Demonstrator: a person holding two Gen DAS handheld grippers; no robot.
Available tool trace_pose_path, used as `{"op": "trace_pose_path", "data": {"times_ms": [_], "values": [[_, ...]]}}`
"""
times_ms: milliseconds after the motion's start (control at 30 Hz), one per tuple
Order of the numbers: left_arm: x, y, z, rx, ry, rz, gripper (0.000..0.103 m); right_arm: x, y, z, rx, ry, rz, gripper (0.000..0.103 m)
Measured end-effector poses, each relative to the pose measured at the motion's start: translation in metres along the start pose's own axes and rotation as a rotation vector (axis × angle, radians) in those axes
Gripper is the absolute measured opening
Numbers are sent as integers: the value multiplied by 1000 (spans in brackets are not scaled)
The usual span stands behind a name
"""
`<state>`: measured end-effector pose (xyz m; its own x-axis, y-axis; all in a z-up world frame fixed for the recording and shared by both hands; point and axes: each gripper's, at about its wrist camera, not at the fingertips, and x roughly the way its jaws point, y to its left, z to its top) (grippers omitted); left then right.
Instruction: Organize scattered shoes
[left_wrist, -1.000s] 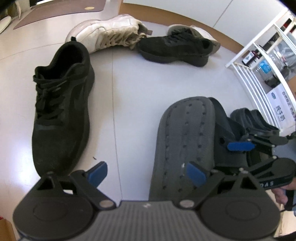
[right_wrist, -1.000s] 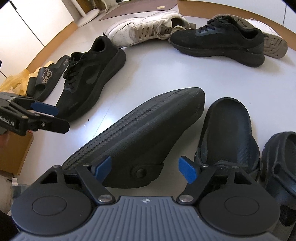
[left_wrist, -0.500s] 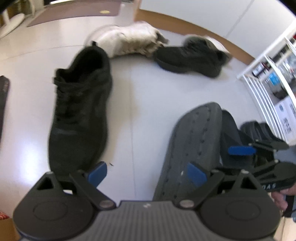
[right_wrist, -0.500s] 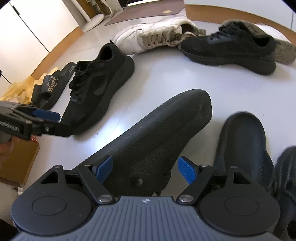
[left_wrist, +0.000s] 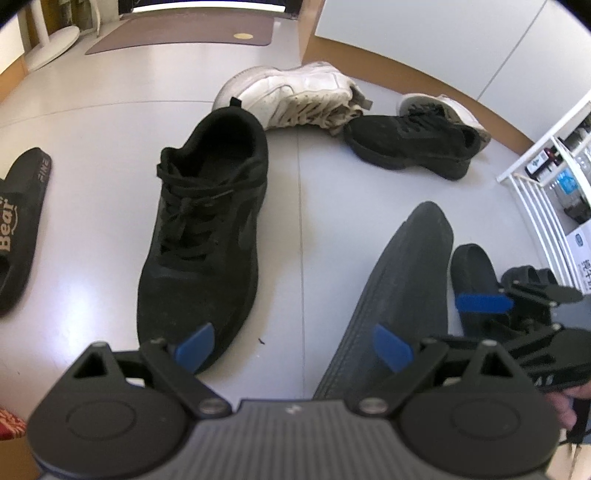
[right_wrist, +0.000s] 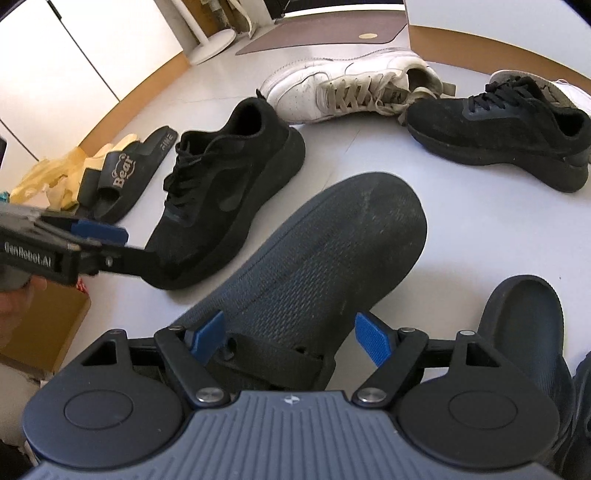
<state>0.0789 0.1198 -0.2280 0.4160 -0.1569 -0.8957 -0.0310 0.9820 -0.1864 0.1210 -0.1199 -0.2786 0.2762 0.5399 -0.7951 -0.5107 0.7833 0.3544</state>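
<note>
My right gripper (right_wrist: 291, 334) is shut on the heel end of a dark grey clog (right_wrist: 325, 258), which tilts sole-up with its toe pointing away; the same clog (left_wrist: 399, 291) shows edge-on in the left wrist view. Its upright mate (right_wrist: 524, 325) stands just to the right. My left gripper (left_wrist: 293, 349) hangs open over bare floor between the clog and a black sneaker (left_wrist: 207, 229). A white sneaker (left_wrist: 295, 96), a second black sneaker (left_wrist: 410, 147) and a white one (left_wrist: 443, 107) behind it lie farther off. A black "Bear" slide (left_wrist: 18, 221) lies at far left.
A white wire rack (left_wrist: 535, 199) stands at the right. Another dark clog (right_wrist: 583, 406) sits at the right edge. A cardboard box (right_wrist: 48, 325) and a yellow bag (right_wrist: 55, 173) are on the left, a brown mat (left_wrist: 184, 31) at the back.
The clog has tipped from sole-facing to edge-on in the left wrist view, and its heel now sits between my right gripper's fingers. My left gripper shifted left; the "Bear" slide came into view.
</note>
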Motion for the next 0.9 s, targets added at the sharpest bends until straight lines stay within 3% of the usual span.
{"op": "trace_pose_path", "data": {"times_ms": [167, 333, 900], "values": [[1, 3, -1, -10, 1, 9, 95, -10, -8, 4, 21, -25, -10, 82], [3, 3, 0, -13, 3, 8, 95, -2, -21, 1, 51, 8, -48, 82], [3, 5, -1, -14, 4, 21, 95, -1, -22, 1, 30, 8, -21, 82]]}}
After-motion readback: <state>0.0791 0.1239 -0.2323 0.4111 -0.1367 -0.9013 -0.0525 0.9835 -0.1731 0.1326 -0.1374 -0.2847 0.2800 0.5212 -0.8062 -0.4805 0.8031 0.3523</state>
